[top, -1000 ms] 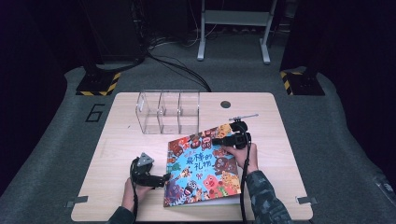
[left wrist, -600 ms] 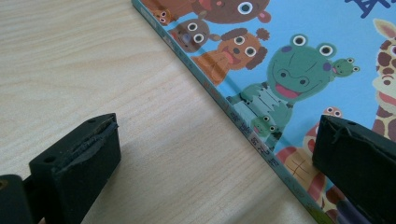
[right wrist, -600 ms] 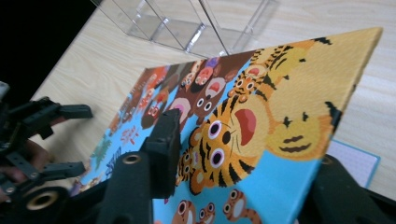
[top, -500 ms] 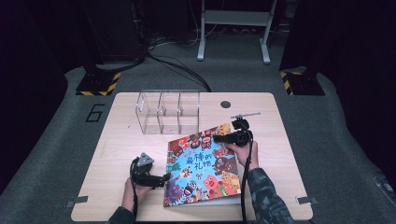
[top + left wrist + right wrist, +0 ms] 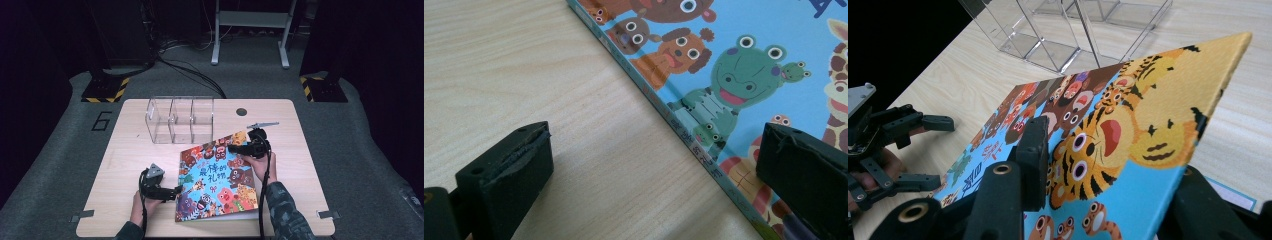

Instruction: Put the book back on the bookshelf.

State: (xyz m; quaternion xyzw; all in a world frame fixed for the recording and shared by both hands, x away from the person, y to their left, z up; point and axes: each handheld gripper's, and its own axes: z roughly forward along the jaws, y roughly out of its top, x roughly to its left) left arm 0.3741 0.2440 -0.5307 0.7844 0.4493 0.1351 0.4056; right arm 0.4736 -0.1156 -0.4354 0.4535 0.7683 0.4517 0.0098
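1. Flat, glossy picture book [image 5: 217,182], cartoon animals on the cover, lying on pale wood-grain table [image 5: 120,150] near clear plastic organizer [image 5: 181,119].
2. Right gripper [image 5: 239,148] just closed, pinching the lifted cover's far corner.
3. Left gripper [image 5: 176,191] spread wide, straddling the spine.

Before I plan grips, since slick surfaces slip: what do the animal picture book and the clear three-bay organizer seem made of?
Colourful animal picture book: apparently a stiff glossy board cover, since it keeps flat while lifted at one corner.
Clear three-bay organizer: probably hard acrylic or similar plastic, as the table shows through its thin, shiny walls.
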